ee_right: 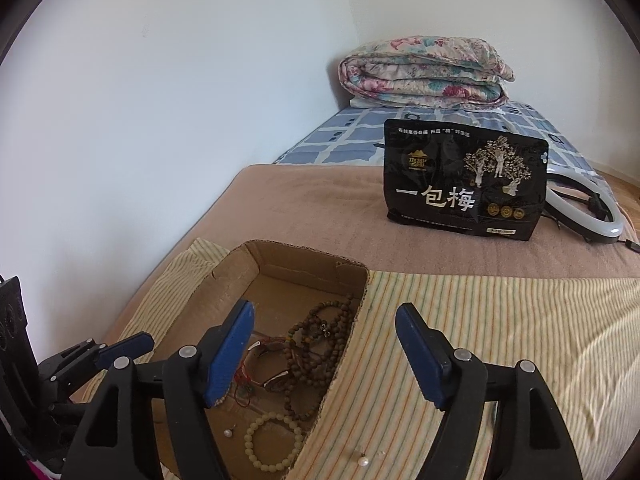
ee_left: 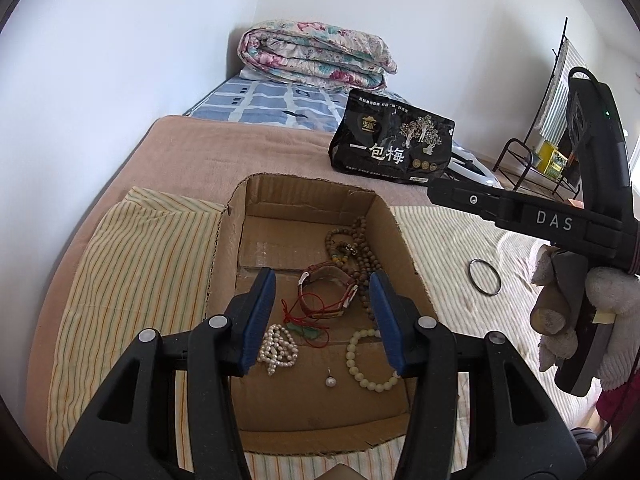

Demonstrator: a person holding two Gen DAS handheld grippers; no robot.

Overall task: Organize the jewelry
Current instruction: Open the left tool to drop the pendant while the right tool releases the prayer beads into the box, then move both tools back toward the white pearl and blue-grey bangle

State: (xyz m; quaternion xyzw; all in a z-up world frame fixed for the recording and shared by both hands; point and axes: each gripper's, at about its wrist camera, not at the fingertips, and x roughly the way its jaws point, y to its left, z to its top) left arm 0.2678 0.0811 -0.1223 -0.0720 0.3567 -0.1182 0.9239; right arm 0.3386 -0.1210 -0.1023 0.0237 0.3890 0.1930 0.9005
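So most of the jewelry's already in the box [ee_left: 404,240]: wood beads [ee_left: 362,256], watch [ee_left: 328,290], pearl string [ee_left: 278,346], pale bracelet [ee_left: 366,360]. What's left out on the striped sheet [ee_right: 480,320] is a loose pearl [ee_right: 363,461] and a black ring [ee_left: 485,276].

Our right gripper [ee_right: 325,354] has its jaws wide with nothing in them, and that pearl sits just below and in front of them, right outside the box wall, so right is clearly the nearer hand. Left gripper [ee_left: 322,320] hangs over the box, jaws partly apart, empty. There might be a second tiny bead beside the pearl, too small to tell.
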